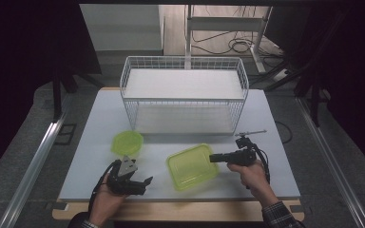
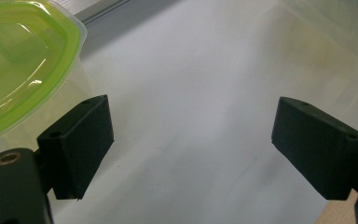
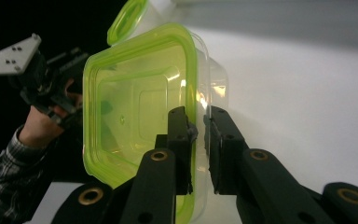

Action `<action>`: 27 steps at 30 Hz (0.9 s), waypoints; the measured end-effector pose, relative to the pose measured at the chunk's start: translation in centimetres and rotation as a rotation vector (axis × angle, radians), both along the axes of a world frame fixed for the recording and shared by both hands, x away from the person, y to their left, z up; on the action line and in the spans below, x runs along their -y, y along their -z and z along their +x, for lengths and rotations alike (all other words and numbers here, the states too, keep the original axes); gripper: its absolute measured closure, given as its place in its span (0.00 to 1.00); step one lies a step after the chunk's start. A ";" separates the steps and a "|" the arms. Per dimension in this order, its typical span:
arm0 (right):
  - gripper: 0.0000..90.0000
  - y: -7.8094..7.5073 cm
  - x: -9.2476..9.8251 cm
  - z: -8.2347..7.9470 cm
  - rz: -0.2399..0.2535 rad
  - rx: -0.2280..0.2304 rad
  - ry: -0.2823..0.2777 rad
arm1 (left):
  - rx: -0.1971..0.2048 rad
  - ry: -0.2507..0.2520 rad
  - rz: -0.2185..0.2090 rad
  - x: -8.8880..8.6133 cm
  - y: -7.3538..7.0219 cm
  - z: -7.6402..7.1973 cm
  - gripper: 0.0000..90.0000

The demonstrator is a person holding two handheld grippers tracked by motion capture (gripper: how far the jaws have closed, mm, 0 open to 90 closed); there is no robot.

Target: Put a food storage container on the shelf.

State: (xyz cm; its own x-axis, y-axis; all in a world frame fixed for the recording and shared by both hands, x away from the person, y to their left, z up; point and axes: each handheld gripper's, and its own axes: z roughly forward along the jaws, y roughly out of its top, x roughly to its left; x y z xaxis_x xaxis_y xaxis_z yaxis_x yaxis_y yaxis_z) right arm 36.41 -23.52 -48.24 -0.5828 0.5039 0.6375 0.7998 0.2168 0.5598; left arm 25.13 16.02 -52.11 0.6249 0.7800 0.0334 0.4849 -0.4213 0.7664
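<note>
Right gripper (image 3: 199, 126) pinching right rim of square green-lidded container (image 1: 192, 166); left gripper (image 1: 140, 184) spread, empty, near left; hexagonal green-lidded container (image 1: 127, 143) beyond it.

Square container (image 1: 192, 166) right of small container (image 1: 127, 143); wire basket (image 1: 184, 95) behind both.

- The high view is dim overall; both side edges fall into near-black, while the pale bench (image 1: 100, 156) and the floor behind it catch soft light from above.
- Shadows are faint and diffuse.
- In the left gripper view the bench surface is washed out and hazy; the far background is out of focus.
- In the right gripper view, small glare spots sit on the green-lidded container (image 3: 140, 112); the left background is black.
</note>
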 end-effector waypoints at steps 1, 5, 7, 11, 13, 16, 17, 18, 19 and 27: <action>0.88 -0.2 0.3 0.1 0.006 0.008 0.012 | -0.003 0.002 -0.003 0.0 0.0 0.0 0.13; 0.88 -0.7 0.8 0.2 0.027 0.018 0.037 | -0.004 0.005 -0.005 0.0 0.0 0.0 0.12; 0.88 -0.9 0.9 0.3 0.031 0.023 0.046 | -0.004 0.005 -0.005 0.0 0.0 0.0 0.12; 0.88 -1.9 1.0 0.4 0.039 0.042 0.052 | -0.003 0.004 -0.005 0.0 0.0 0.0 0.12; 0.88 -2.0 1.0 0.4 0.041 0.046 0.053 | -0.003 0.004 -0.006 0.0 0.0 0.0 0.12; 0.88 -3.0 1.1 0.6 0.049 0.062 0.060 | -0.004 0.006 -0.008 0.0 0.0 0.0 0.11; 0.88 -3.3 1.2 0.7 0.052 0.065 0.064 | -0.004 0.004 -0.008 0.0 0.0 0.0 0.11; 0.88 -3.6 1.2 0.8 0.056 0.070 0.067 | -0.006 0.003 -0.007 0.0 0.1 0.1 0.10; 0.88 -4.2 1.4 0.9 0.065 0.072 0.074 | -0.009 0.005 -0.005 0.0 0.1 0.1 0.10; 0.88 -6.1 1.4 1.6 0.081 0.111 0.091 | -0.010 0.015 0.011 0.3 0.2 0.1 0.06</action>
